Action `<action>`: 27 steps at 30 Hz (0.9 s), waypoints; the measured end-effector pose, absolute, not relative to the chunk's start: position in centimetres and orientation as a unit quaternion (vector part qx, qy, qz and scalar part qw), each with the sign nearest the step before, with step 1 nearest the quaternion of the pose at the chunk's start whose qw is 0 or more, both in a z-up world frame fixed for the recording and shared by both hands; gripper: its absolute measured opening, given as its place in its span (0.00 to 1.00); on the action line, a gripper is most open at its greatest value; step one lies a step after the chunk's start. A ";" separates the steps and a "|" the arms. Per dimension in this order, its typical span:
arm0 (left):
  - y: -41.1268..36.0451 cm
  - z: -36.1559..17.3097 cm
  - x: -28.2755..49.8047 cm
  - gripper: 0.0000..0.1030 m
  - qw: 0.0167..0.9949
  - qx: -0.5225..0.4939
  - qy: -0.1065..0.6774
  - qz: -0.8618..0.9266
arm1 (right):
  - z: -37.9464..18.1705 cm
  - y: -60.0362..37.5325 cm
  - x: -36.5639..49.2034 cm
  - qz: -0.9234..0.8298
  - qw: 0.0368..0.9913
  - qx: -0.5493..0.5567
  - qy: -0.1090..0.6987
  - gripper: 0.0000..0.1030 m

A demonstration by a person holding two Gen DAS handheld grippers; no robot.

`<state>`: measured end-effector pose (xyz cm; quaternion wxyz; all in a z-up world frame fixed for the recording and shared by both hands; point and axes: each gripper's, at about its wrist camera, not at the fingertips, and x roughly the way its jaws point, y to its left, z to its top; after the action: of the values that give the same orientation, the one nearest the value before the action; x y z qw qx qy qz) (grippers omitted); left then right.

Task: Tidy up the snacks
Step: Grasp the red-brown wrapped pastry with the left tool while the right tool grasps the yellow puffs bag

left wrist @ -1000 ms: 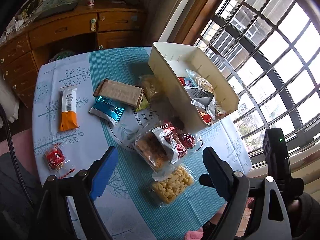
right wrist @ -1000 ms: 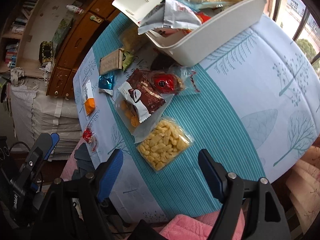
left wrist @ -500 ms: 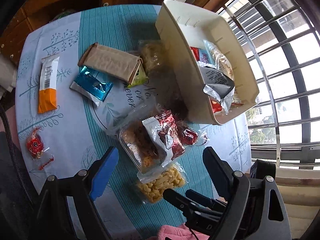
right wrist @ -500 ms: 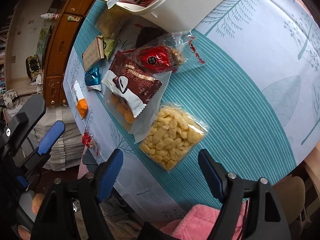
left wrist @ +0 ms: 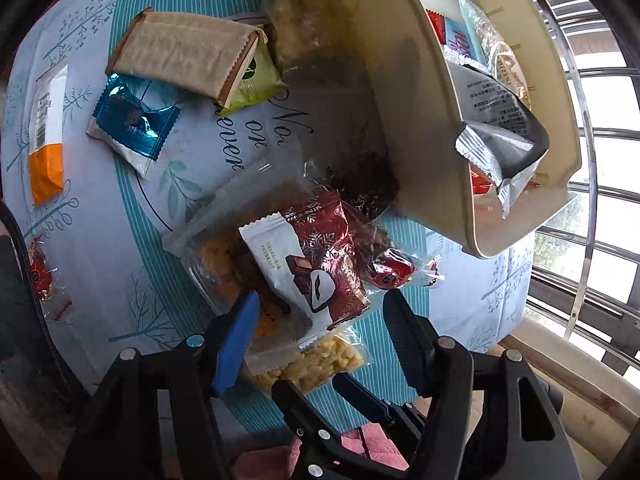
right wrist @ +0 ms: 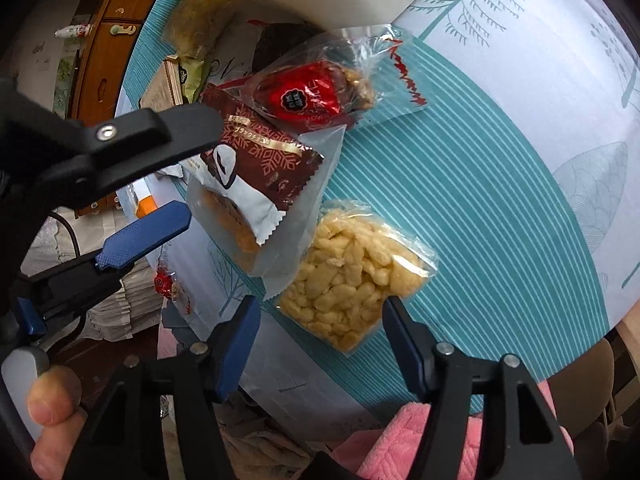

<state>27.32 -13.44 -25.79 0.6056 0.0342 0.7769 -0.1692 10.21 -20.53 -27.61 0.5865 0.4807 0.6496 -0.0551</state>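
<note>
Checked L to R. Your left gripper has just been closing but its jaws stand apart over the brown chocolate pack, pads not pressing it — that pack lies on top of a clear bag of orange biscuits; foil is light and slick, so pinch the crimped end seam, not the body. Your right gripper, jaws also just narrowing, straddles the near edge of the yellow puffed-snack bag w/o clamping it. Judged soft, near weightless, contents crush easily — take the flat sealed margin. Red-wrapped sweet in a loose clear bag sits just beyond. Far right: cream bin, partly filled w/ a silver pack and others, room remaining.
</note>
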 end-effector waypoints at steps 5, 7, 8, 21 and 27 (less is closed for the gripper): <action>-14.3 -27.0 27.5 0.61 0.596 0.041 0.787 -0.155 | -27.9 -21.0 10.5 -0.056 0.579 0.486 0.653 0.62; -14.6 -27.4 27.4 0.61 0.596 0.051 0.788 -0.146 | -28.2 -21.2 10.7 -0.057 0.573 0.489 0.655 0.62; -14.8 -27.5 27.4 0.61 0.595 0.052 0.789 -0.145 | -28.2 -21.3 10.8 -0.057 0.571 0.489 0.657 0.62; -14.7 -28.0 27.9 0.42 0.601 0.035 0.790 -0.116 | -29.0 -22.6 12.2 -0.062 0.541 0.484 0.685 0.47; -14.0 -28.0 28.3 0.33 0.600 0.019 0.792 -0.108 | -29.9 -24.2 11.9 -0.069 0.528 0.486 0.693 0.24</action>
<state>28.28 -14.02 -27.99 0.6002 0.0185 0.7923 -0.1084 11.86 -24.15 -29.93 0.5275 0.4864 0.6931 -0.0687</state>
